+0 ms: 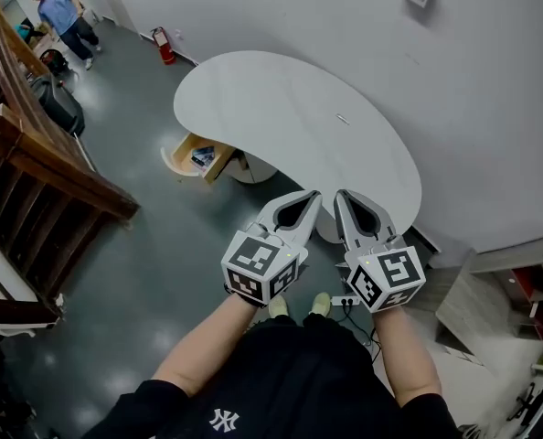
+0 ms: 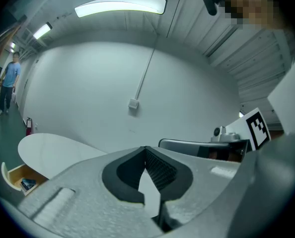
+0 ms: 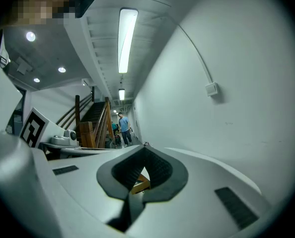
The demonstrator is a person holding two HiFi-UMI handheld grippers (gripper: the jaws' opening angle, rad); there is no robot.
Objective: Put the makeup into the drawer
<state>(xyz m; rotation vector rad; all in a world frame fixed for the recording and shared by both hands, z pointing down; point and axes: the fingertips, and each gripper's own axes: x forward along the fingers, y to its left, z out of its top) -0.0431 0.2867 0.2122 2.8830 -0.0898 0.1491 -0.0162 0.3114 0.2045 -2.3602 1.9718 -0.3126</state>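
Note:
I hold both grippers side by side at chest height, short of the white kidney-shaped table (image 1: 290, 108). The left gripper (image 1: 314, 194) is shut, its tips meeting with nothing between them (image 2: 145, 148). The right gripper (image 1: 341, 193) is shut and empty too (image 3: 145, 145). An open wooden drawer (image 1: 201, 158) sticks out under the table's left end, with a small dark item inside; the drawer (image 2: 19, 177) also shows in the left gripper view. A small thin object (image 1: 343, 119) lies on the tabletop near the wall; I cannot tell what it is.
A wooden stair railing (image 1: 34, 144) runs along the left. A person in a blue shirt (image 1: 61, 12) stands far down the corridor, near a red fire extinguisher (image 1: 165, 46). Low shelving (image 1: 518, 291) stands at the right. A power strip (image 1: 345, 300) lies on the floor by my feet.

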